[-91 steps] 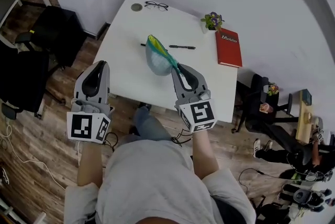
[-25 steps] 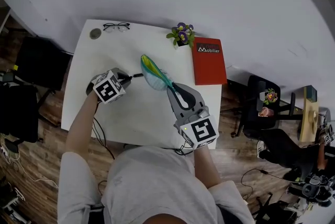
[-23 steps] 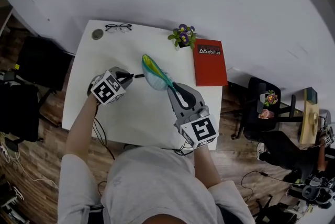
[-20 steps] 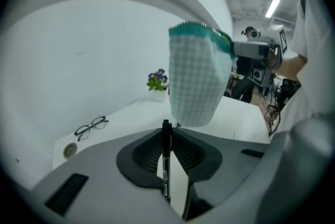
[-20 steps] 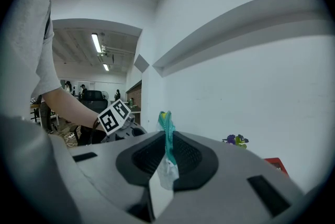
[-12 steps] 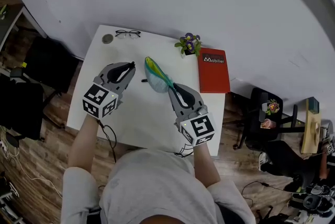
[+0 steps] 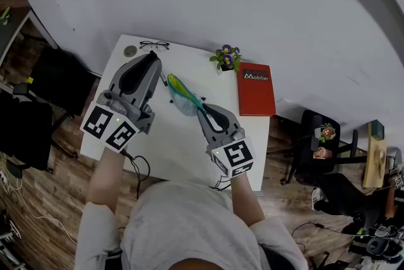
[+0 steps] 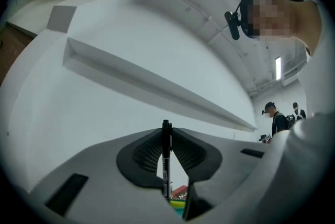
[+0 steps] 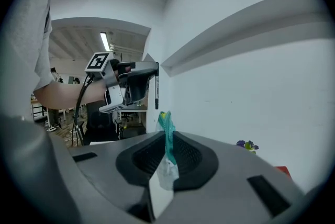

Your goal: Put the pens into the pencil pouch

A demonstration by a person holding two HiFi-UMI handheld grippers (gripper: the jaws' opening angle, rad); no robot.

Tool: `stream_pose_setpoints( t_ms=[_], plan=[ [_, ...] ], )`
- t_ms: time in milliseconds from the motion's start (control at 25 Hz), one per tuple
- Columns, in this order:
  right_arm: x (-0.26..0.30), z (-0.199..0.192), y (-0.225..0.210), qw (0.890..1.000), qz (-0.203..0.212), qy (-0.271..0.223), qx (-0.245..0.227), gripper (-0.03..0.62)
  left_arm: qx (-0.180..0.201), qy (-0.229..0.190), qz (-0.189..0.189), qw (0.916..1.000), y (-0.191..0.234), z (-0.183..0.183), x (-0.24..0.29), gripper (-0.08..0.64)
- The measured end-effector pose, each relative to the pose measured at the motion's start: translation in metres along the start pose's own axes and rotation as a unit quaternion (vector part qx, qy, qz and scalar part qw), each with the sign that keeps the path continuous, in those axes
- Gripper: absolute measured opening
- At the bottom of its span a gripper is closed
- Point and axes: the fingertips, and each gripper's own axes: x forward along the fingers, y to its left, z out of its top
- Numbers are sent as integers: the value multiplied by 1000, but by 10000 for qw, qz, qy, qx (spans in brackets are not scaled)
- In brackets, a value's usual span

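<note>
Left tool (image 7: pixel 151 58) is held high, nearer the head than its partner, jaws pointing away from the body. They are pinched together on a black pen (image 8: pixel 166 163) that stands upright between them. Right tool (image 7: pixel 204 113) sits lower, off the left tool's right side, jaws closed on the edge of the pencil pouch (image 7: pixel 182 93). Left forearm (image 7: pixel 107 177) reaches farther out than right forearm (image 7: pixel 244 193). Marker cubes face up.

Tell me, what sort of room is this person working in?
Most likely an office or lab workspace: a white desk carrying a red book, eyeglasses and a small potted plant, with black office chairs on a wooden floor around it.
</note>
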Motion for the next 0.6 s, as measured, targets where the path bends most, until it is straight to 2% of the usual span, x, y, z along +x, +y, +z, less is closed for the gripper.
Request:
stream_pose_setpoints(
  t_ms=[160,600],
  plan=[
    [0,5,4,9999,84,-52,-25,58,-3,-98,-94,9999,-11,2,10,75],
    [1,20,1,9991,161,-353,186,58,34,455,-248,9986,-25,-36,17,75]
  ],
)
